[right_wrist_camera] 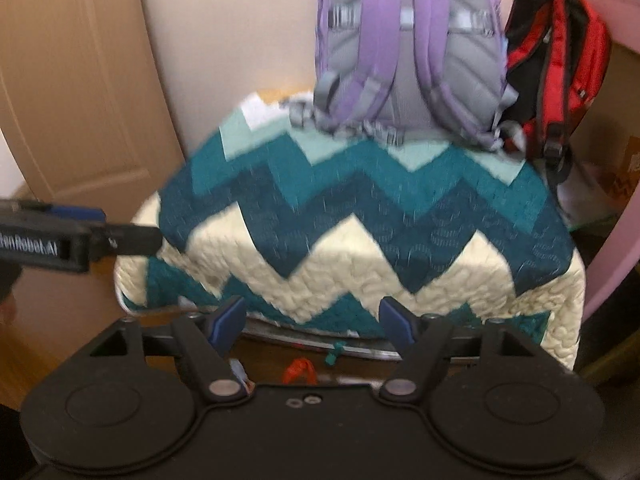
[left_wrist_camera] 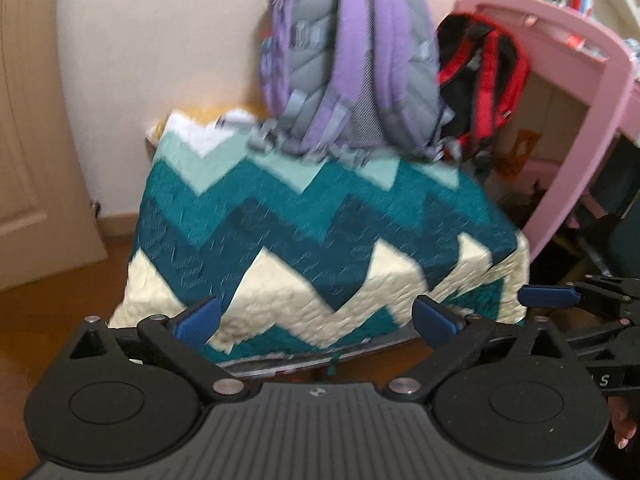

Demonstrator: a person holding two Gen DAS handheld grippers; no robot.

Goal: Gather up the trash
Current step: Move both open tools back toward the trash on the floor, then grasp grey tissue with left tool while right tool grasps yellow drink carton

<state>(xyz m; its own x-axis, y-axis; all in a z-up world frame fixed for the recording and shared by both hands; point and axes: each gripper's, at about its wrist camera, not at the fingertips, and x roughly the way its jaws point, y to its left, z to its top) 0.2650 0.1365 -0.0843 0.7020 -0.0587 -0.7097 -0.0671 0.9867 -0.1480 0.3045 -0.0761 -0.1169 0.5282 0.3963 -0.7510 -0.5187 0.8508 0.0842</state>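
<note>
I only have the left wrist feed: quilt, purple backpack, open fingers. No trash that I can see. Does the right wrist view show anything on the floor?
Observer: Yes. A small orange-red scrap lies on the floor below the quilt's lower edge, in front of the right gripper.
Operator: Is the right gripper ready to take it?
Observer: It is open and holds nothing; the scrap sits low between its fingers, not touched.
Operator: Anything else down there?
Observer: A small teal tag sits near the scrap, below the quilt's edge. I cannot tell whether it is loose.
Operator: Where is my gripper in that view?
Observer: The left gripper reaches in from the left edge, beside the quilt.
</note>
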